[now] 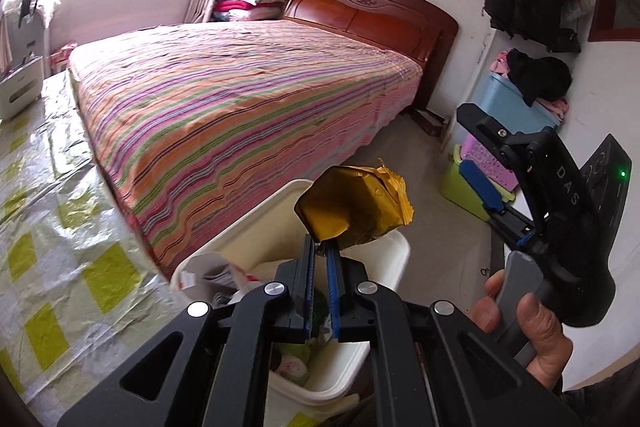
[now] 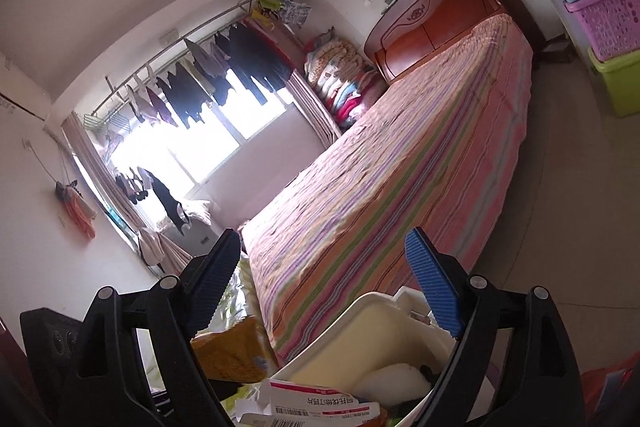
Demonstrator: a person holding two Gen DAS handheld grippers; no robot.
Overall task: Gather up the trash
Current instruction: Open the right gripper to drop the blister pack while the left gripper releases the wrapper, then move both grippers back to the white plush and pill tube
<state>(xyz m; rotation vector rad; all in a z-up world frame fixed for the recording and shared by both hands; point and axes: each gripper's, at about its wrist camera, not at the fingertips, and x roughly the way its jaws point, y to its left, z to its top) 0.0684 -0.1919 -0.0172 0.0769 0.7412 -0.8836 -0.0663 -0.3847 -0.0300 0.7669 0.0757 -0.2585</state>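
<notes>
**Gold wrapper hanging over the bin, right hand standing clear**

Left wrist view first: the left gripper (image 1: 321,247) has its jaws pinched nearly together on a corner of the crumpled gold wrapper (image 1: 356,205), and the rest of that wrapper bulges up and away beyond the fingertips. Right underneath and slightly ahead sits the white trash bin (image 1: 394,259), its mouth open and already carrying paper and scraps. So the key line here is straight down: the wrapper appears to hang over the bin's far rim rather than dead centre, and I'd judge a small pull back toward the camera would put it squarely over the opening before letting go. Off to the right of this view, the right gripper (image 1: 486,163) is held up by the person's hand (image 1: 524,319), jaws wide apart, nothing in them, well off to the side of the bin.

Over to the right wrist view: the right gripper (image 2: 322,287) shows both blue fingers (image 2: 434,285) splayed wide with nothing between the pads. The bin (image 2: 360,331) lies low and just ahead of it, with a red-and-white carton (image 2: 320,405) in the foreground. The striped bed (image 2: 400,163) runs away behind. The gold wrapper itself is not seen here, so the drop is the left hand's job; it is plainly the nearer one.
</notes>
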